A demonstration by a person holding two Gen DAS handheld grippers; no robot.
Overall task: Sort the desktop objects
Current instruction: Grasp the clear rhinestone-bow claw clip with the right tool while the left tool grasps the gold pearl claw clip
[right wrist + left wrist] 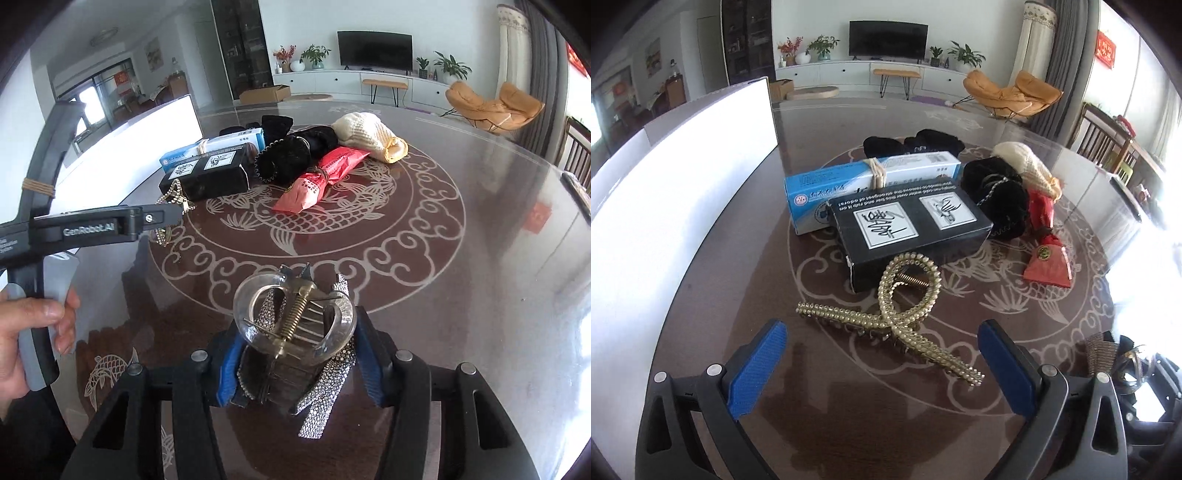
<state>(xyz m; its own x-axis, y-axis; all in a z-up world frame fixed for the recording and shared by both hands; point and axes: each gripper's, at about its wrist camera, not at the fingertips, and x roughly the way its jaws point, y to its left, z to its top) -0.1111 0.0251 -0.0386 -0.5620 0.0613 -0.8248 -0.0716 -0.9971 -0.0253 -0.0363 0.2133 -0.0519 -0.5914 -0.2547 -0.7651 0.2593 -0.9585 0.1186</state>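
Right gripper (295, 354) pinches a clear plastic claw hair clip with rhinestone bands (295, 332), held over the near edge of the glass-topped table (480, 258). Looks light, stiff, slick, likely brittle: grip the flat sides, not the spring. Left gripper (882, 354) is spread around a gold rhinestone hair claw (894, 317), not touching.

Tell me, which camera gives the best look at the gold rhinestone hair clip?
The left wrist view. There the gold hair clip lies whole on the table between the open blue jaws, its loop and both arms plain. The right wrist view shows only bits of it behind the other gripper, beside the black box.
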